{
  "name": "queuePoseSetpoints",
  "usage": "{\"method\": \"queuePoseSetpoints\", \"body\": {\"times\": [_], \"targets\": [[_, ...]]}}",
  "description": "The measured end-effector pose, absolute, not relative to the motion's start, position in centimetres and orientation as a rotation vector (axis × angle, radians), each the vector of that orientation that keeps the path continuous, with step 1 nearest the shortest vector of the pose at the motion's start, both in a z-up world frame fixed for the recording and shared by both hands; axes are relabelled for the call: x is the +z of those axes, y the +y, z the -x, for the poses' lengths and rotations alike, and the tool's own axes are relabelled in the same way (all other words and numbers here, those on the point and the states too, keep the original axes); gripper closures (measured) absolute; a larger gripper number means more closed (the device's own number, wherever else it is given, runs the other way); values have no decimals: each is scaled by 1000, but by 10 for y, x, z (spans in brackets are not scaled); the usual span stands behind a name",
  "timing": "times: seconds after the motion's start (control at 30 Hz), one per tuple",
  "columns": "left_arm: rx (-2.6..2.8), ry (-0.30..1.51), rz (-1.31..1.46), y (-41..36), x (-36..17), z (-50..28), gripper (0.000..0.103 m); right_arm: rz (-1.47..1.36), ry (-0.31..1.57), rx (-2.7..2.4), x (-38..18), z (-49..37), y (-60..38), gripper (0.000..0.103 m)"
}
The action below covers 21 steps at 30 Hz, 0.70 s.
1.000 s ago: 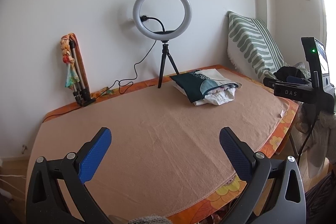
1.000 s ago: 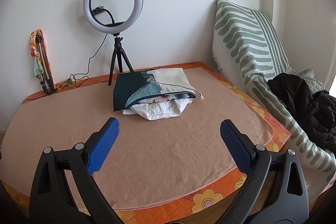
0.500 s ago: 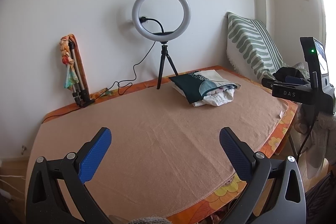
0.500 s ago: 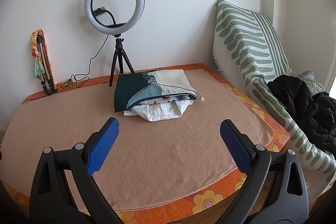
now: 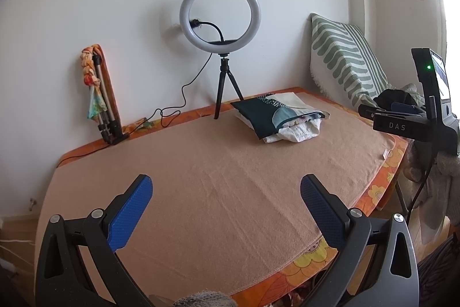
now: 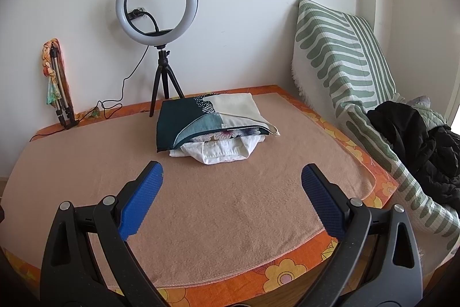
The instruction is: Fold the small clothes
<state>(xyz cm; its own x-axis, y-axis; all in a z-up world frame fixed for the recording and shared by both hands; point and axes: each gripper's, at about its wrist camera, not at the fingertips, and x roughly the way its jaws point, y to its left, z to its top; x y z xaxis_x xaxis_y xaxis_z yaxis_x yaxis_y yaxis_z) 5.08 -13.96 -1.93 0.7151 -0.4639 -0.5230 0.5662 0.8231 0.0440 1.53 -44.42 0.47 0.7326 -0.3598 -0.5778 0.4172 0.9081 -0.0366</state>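
A small stack of folded clothes (image 6: 212, 131) lies at the back of the table, a dark teal and cream piece on top, a white one at the bottom. It also shows in the left wrist view (image 5: 280, 118) at the back right. My right gripper (image 6: 231, 192) is open and empty above the table's front part, short of the stack. My left gripper (image 5: 225, 206) is open and empty above the near left part of the table. The right gripper's body (image 5: 414, 125) shows at the right edge of the left wrist view.
A tan blanket (image 6: 230, 206) covers the table over an orange flowered cloth. A ring light on a tripod (image 6: 158, 28) stands at the back. A folded tripod (image 6: 59, 85) leans on the wall. A striped green cushion (image 6: 345, 56) and a black jacket (image 6: 417, 146) lie at the right.
Both grippers have shifted slightly, so the clothes stack sits a little further right in each view. Both stay open and empty.
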Motion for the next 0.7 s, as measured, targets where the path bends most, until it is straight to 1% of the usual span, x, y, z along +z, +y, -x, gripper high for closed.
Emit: {"method": "queuePoseSetpoints", "body": {"times": [0.43,0.6,0.7], "targets": [[-564,523,-205,-140,-20,-52,1,-95,614,-423,4,-18,-444,4],[-556,489,-202,-137,-20,-48,1,-98,616,-417,4,-19,-443,4],[-551,520,-184,-133,-23,-57,1,-116,619,-413,2,-20,-445,4]]}}
